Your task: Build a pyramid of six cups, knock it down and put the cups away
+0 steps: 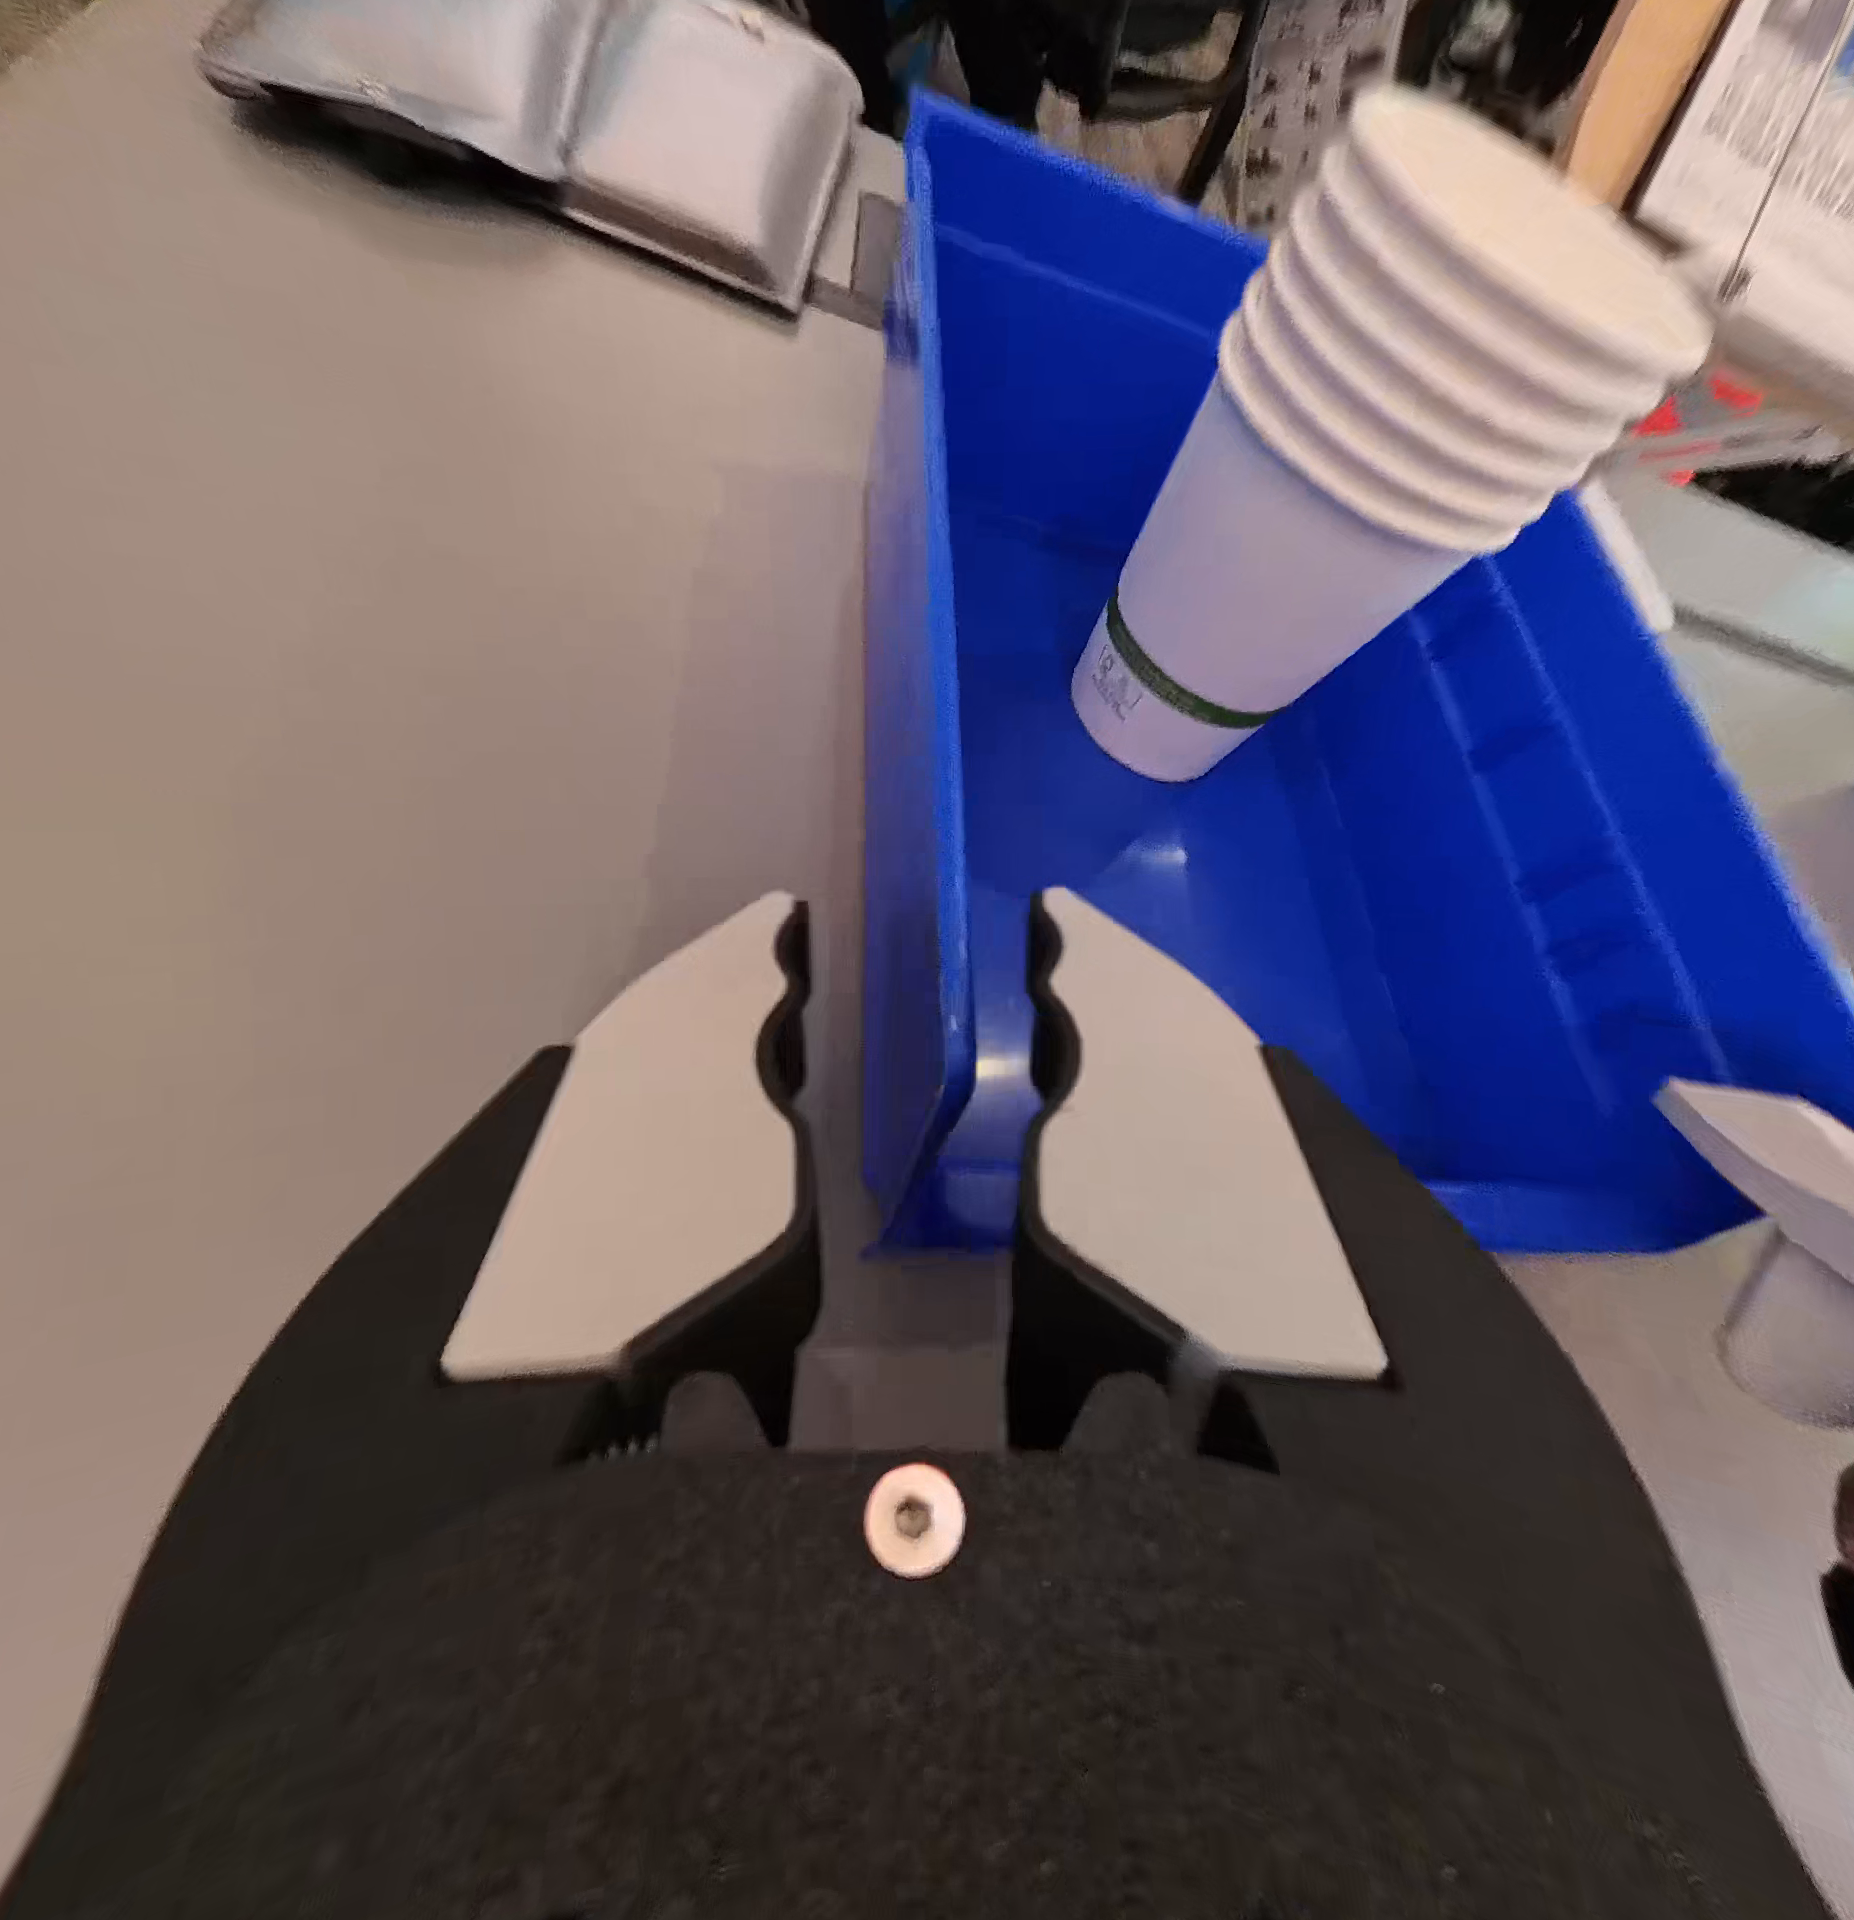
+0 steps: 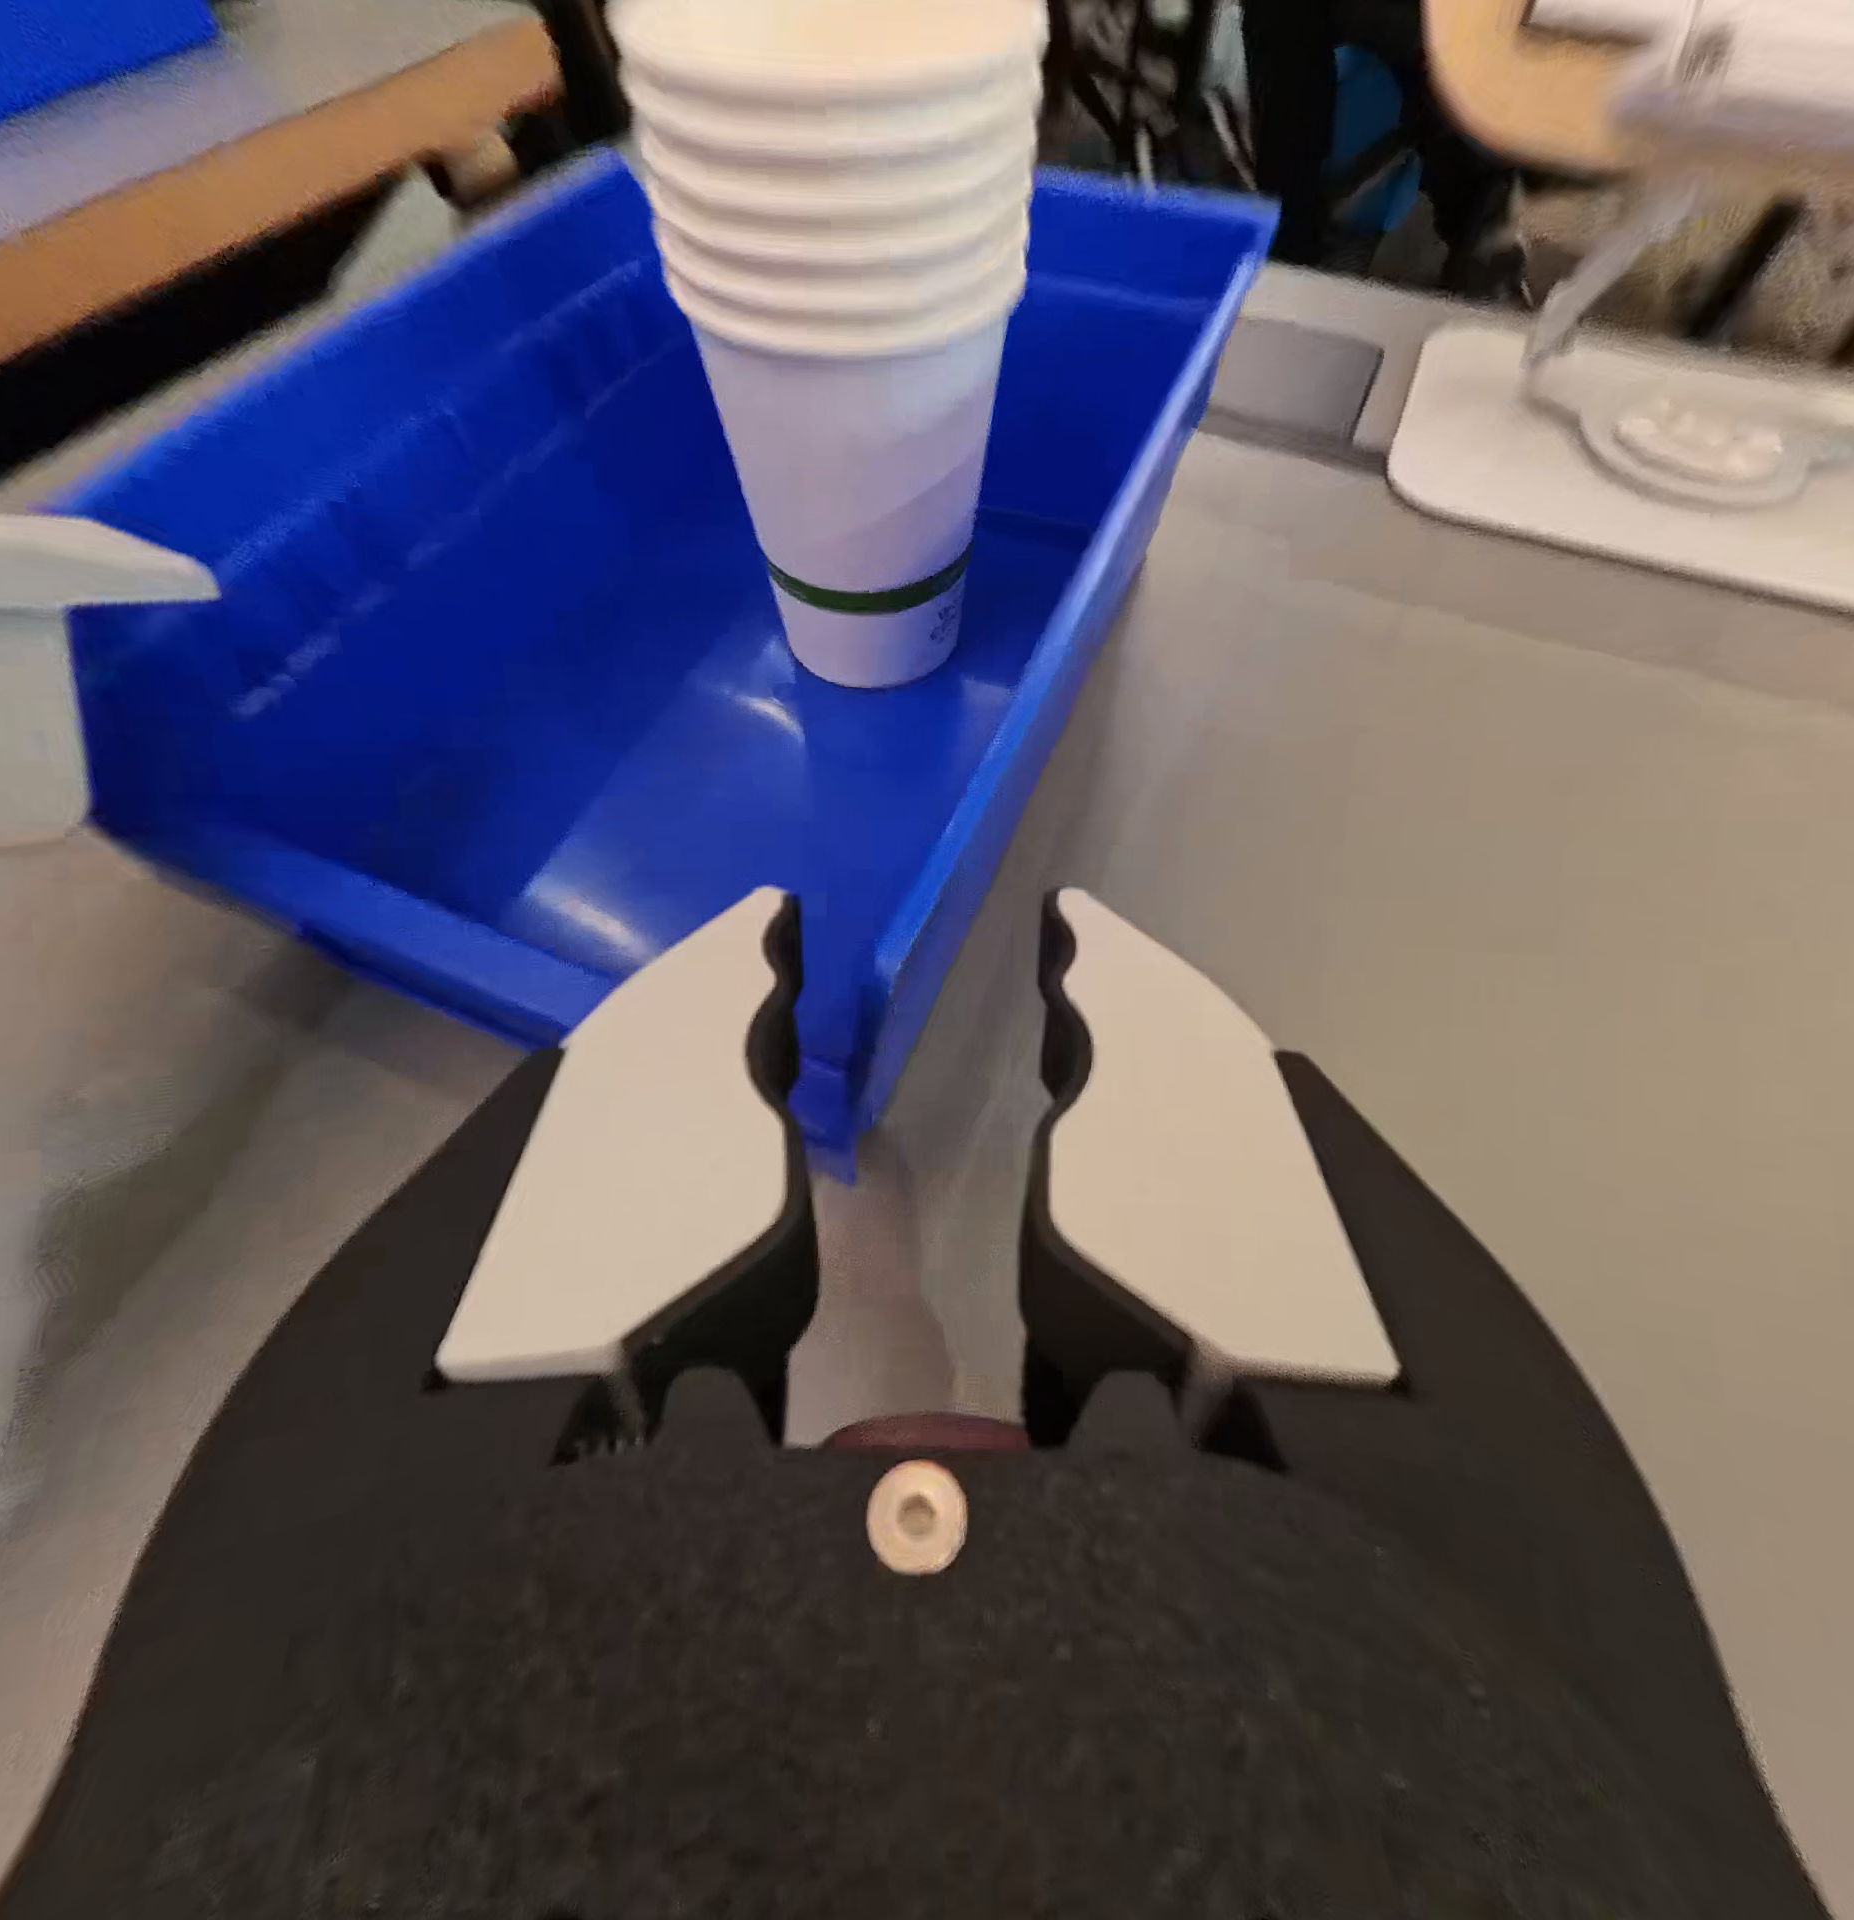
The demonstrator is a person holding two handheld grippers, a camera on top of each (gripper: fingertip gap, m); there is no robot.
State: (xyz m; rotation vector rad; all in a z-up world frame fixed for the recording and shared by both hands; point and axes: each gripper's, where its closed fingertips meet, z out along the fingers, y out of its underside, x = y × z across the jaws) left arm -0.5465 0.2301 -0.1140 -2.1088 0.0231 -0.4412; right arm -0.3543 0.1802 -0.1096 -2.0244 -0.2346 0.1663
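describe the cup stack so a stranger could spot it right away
Find the blue bin on the grey table. The cup stack stands upright inside it, the only thing in the bin: nested white paper cups with ridged rims and a green band near the base.

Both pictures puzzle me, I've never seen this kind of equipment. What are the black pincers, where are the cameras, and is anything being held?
Each picture comes from a camera on a hand-held gripper, looking along its two fingers. One shows the left gripper, the other the right gripper. Both are open and hold nothing. On the grey table sits a blue bin with a stack of white cups standing in it. Each gripper straddles a side wall of the bin, apparently without touching it.
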